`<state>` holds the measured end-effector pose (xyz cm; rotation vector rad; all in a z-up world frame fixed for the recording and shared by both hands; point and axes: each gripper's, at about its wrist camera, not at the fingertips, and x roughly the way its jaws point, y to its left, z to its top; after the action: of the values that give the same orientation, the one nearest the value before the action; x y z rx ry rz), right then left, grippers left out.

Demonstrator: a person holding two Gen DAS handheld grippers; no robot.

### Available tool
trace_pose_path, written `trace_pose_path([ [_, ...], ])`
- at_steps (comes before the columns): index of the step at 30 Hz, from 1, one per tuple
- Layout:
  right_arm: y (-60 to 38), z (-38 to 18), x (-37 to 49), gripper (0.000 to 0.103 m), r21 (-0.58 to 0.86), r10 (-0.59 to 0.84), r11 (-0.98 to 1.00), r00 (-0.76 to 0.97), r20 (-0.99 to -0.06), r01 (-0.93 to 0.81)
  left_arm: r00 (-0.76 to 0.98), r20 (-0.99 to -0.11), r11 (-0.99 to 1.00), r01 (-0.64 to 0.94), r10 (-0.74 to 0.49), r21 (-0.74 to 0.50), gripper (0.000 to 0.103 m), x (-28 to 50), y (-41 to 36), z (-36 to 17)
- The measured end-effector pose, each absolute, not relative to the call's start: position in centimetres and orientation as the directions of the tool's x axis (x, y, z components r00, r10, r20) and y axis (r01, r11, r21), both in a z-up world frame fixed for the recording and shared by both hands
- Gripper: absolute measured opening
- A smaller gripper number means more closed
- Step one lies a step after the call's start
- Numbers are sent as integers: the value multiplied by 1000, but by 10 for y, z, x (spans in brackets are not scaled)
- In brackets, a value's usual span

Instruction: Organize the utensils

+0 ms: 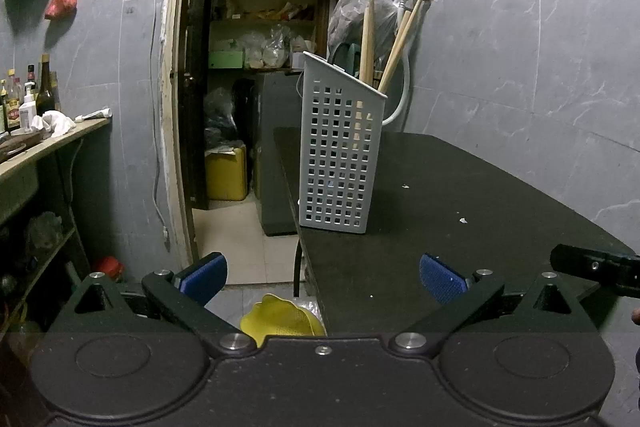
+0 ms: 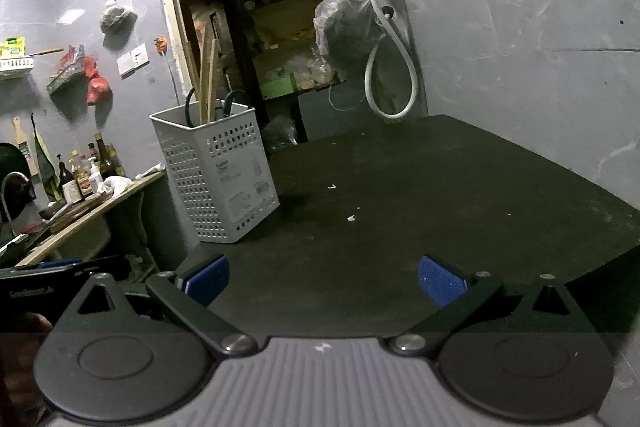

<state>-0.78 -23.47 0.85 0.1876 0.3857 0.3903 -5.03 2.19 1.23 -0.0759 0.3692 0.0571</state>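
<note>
Utensil basket [image 1: 340, 147], white, perforated: upright on black table [image 1: 460, 195] at 12 o'clock, holding chopsticks [image 1: 394, 47]. Left gripper [image 1: 323, 279] and right gripper [image 2: 323, 279]: spread wide, nothing held.

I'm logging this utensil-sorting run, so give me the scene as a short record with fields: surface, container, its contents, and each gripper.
surface: dark table, a few small pale specks on it
container: grey perforated holder, upright near the table's left edge
contents: wooden sticks and a dark green looped handle poking out of the top
left gripper: open, holding nothing, short of the holder
right gripper: open, holding nothing, over the table
loose utensils on table: none visible
</note>
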Motion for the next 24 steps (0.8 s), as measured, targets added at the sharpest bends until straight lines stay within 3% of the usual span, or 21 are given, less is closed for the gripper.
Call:
trace_pose_path([
  [24, -236, 5, -9, 103, 256, 412, 905, 851, -325, -341, 927, -371, 995, -82, 52, -65, 102, -46, 22, 6],
])
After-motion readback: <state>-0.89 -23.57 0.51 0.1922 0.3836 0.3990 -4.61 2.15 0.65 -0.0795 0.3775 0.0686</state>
